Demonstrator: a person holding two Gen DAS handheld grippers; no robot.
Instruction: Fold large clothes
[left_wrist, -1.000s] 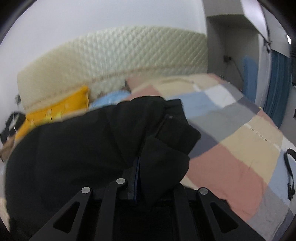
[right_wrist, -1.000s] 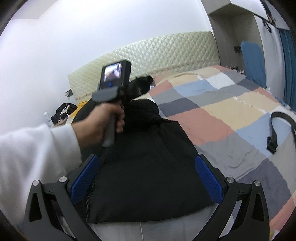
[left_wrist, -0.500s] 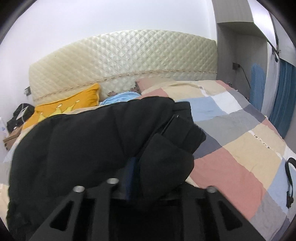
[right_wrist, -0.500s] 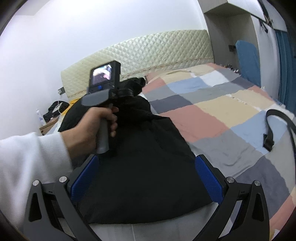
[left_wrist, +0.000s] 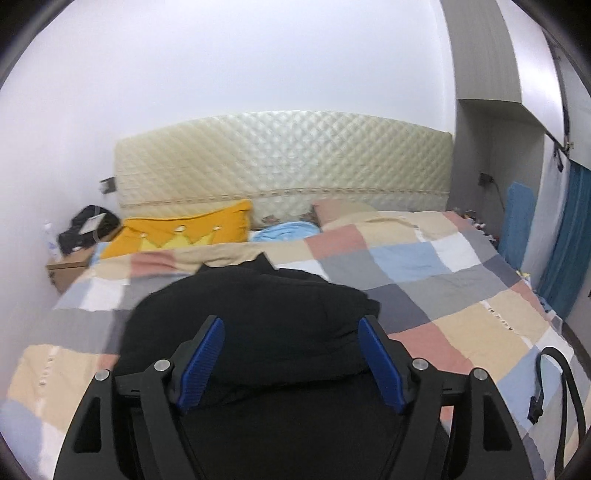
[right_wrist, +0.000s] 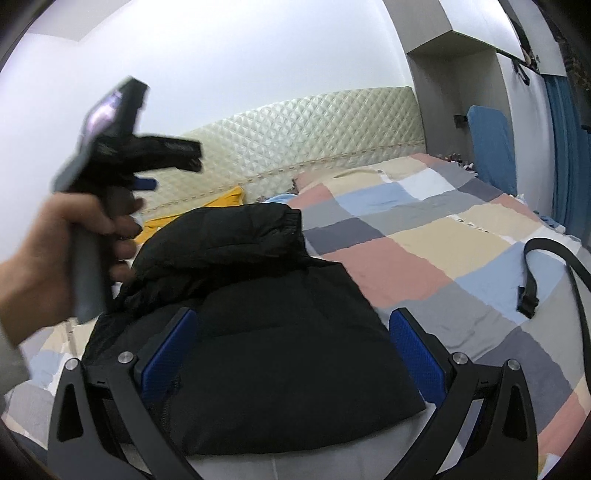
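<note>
A black jacket (right_wrist: 280, 332) lies folded on the bed (right_wrist: 424, 236), near its near edge and toward its left side, on a checked quilt (left_wrist: 424, 280) of pink, beige, grey and blue squares; one bulky fold of it is laid over the flat lower part, the cuffed end pointing toward the headboard (left_wrist: 284, 162). The left gripper (left_wrist: 291, 354) hangs above the jacket with its jaws released; they have just been opening, and nothing is between the blue pads (left_wrist: 201, 363) except the view of the cloth below. In the right wrist view a hand (right_wrist: 48, 254) holds that gripper's handle up at the left, blurred. The right gripper (right_wrist: 291, 354) sits over the near end of the jacket, jaws spread wide and gripping nothing. A yellow pillow (left_wrist: 184, 230) and a light blue cloth (left_wrist: 286, 230) lie at the head of the bed; a black strap (right_wrist: 554, 273) rests near the right edge; a nightstand (left_wrist: 68, 271) stands at the far left corner.
</note>
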